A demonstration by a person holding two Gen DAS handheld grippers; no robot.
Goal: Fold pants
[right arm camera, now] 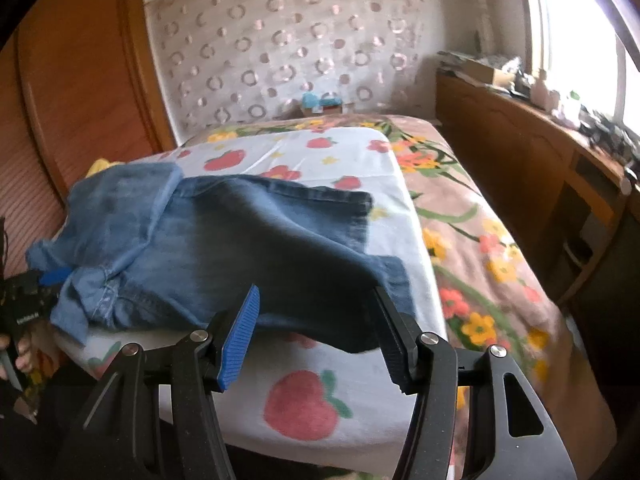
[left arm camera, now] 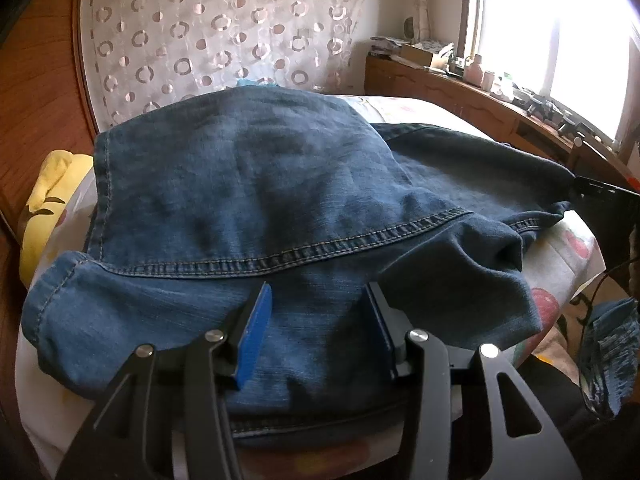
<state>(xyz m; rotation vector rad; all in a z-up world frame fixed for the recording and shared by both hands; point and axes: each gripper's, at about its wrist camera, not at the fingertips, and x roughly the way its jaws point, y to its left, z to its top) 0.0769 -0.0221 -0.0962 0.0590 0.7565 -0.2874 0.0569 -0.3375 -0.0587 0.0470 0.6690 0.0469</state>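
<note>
Blue denim pants [left arm camera: 260,200] lie folded on a white strawberry-print cloth [right arm camera: 312,152] on the bed. In the right wrist view the pants [right arm camera: 224,240] stretch from the left edge to the cloth's middle, legs ending at the right. My left gripper [left arm camera: 316,300] is open, its jaws wide apart just above the near denim, holding nothing. My right gripper [right arm camera: 316,304] is open above the near leg hem, holding nothing. The left gripper also shows at the far left of the right wrist view [right arm camera: 28,300], by the waist end.
A floral bedspread [right arm camera: 480,240] covers the bed to the right. A wooden cabinet [right arm camera: 520,168] with clutter runs under the bright window. A wooden wardrobe [right arm camera: 72,100] stands at left. A yellow cloth [left arm camera: 52,192] lies behind the pants. A patterned curtain [left arm camera: 220,40] hangs behind the bed.
</note>
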